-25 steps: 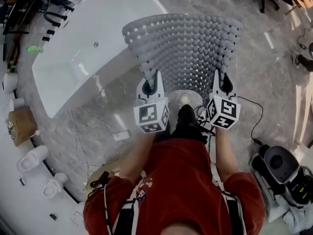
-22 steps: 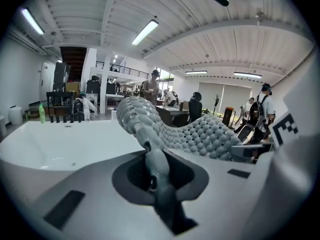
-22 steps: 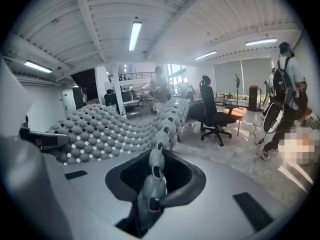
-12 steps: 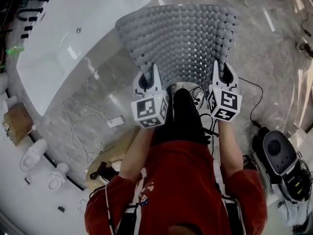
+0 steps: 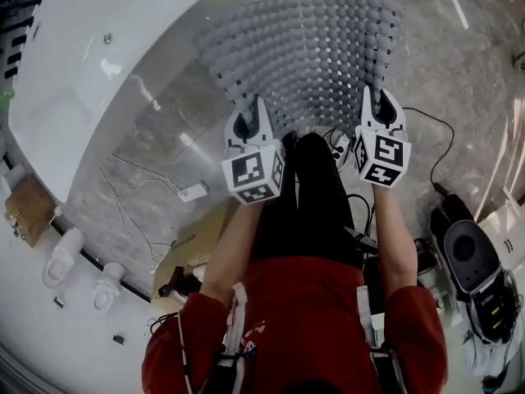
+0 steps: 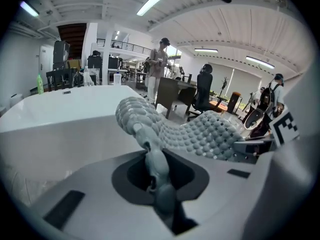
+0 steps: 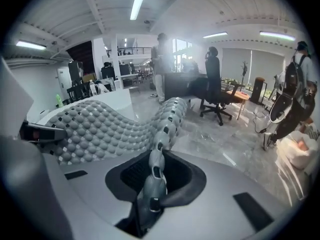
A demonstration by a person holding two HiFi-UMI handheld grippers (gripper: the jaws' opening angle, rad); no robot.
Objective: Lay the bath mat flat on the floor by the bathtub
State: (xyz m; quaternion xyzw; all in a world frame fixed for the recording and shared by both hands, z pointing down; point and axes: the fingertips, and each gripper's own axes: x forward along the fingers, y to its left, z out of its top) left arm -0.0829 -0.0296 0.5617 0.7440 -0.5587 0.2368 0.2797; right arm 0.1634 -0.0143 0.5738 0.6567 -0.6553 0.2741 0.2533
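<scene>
The grey bubbled bath mat (image 5: 316, 52) hangs spread out in front of me, held by its near edge at two corners. My left gripper (image 5: 246, 126) is shut on the mat's near left corner, where the rubber edge (image 6: 155, 169) is pinched between its jaws. Over at the near right corner my right gripper (image 5: 379, 103) is shut on the mat (image 7: 156, 176) in the same way. The mat (image 6: 200, 131) sags between the two grippers. The white bathtub (image 5: 82, 64) lies to the left, its rim beside the mat's left edge.
Grey marble floor (image 5: 139, 179) runs between tub and my legs. A black cable (image 5: 435, 150) trails on the floor at right, beside a grey machine (image 5: 467, 261). Small white toilets (image 5: 61, 257) stand at lower left. People and office chairs (image 7: 216, 91) stand in the background.
Both grippers have sunk with the mat still held in them, and the mat now sits lower and closer to the floor beside the tub. The head view has tipped further forward.
</scene>
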